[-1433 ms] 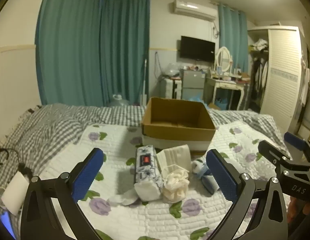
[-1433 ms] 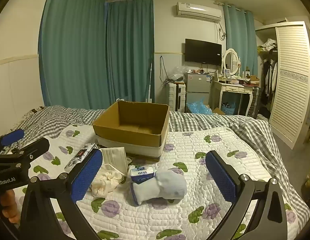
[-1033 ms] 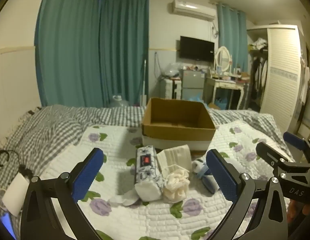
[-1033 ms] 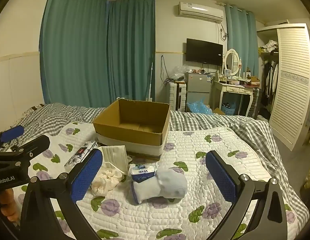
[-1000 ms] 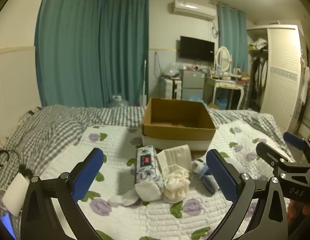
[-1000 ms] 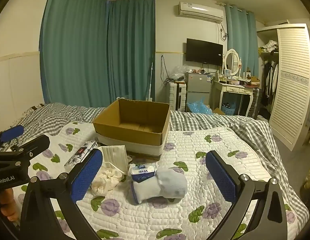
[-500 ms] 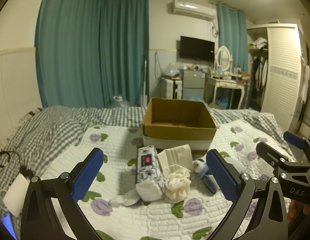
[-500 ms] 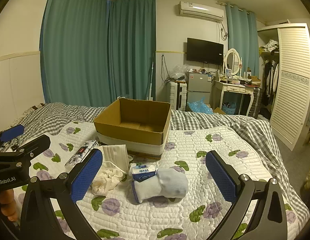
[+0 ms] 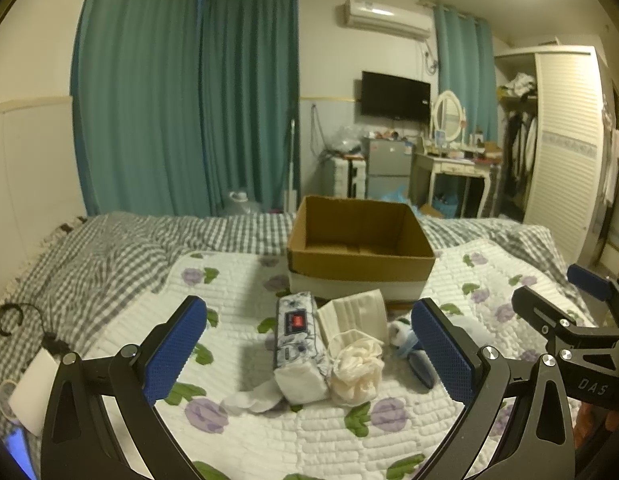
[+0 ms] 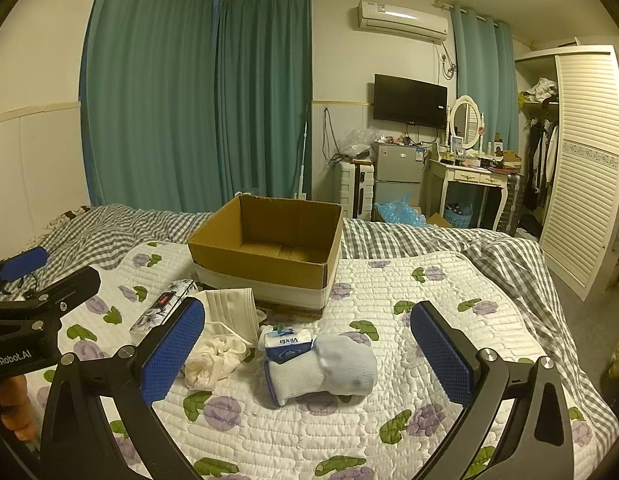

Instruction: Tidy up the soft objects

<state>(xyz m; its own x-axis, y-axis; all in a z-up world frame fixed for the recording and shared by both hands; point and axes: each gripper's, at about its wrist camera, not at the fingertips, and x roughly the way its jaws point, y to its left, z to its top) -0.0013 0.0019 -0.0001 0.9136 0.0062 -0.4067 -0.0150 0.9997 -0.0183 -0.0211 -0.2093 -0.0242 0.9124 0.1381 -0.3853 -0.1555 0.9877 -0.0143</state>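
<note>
Task status: not started; cardboard box empty, all soft items on the bed.

Nearest, left gripper (image 9: 309,350) and right gripper (image 10: 307,350) hover above the quilt, jaws spread wide, nothing held. Beyond them, mid-bed, lie the rolled sock (image 10: 329,368), small tissue pack (image 10: 287,344), cream scrunchie (image 9: 355,368), patterned tissue pack (image 9: 297,340) and folded face masks (image 9: 355,312), clustered just before the cardboard box (image 9: 359,252). Every item remains to be loaded.
</note>
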